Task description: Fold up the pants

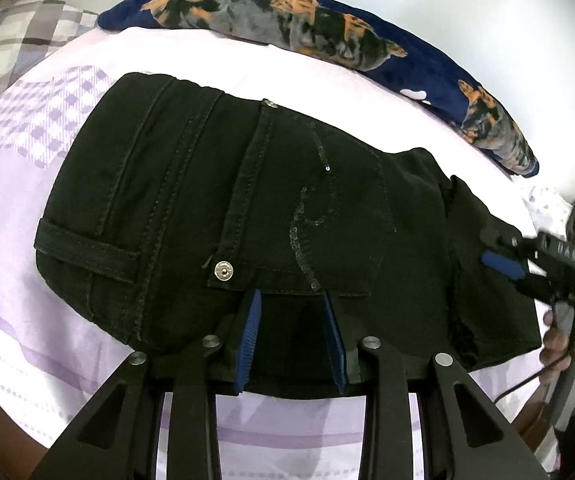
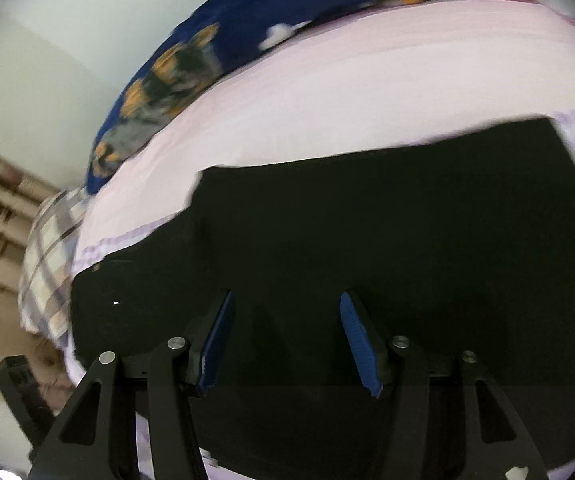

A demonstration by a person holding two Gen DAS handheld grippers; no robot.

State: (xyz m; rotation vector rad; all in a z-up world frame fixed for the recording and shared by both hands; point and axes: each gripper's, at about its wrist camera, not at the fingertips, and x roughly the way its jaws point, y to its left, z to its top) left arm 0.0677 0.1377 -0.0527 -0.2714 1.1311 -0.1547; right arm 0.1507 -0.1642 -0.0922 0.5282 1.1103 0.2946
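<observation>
Squarely folded pants [image 1: 271, 216], bedsheet [image 1: 23, 240] around

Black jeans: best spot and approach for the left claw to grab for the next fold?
Probably the near waistband edge of the black jeans, below the rivet. The left claw sits open there; come in low from the near side, since that stacked edge overhangs toward the camera.

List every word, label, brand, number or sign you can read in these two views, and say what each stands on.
Pale characters on the right gripper body: too blurred to read for certain.
Snap rivet on the black pants: embossing too small to read.
Right wrist view: no text visible.
</observation>
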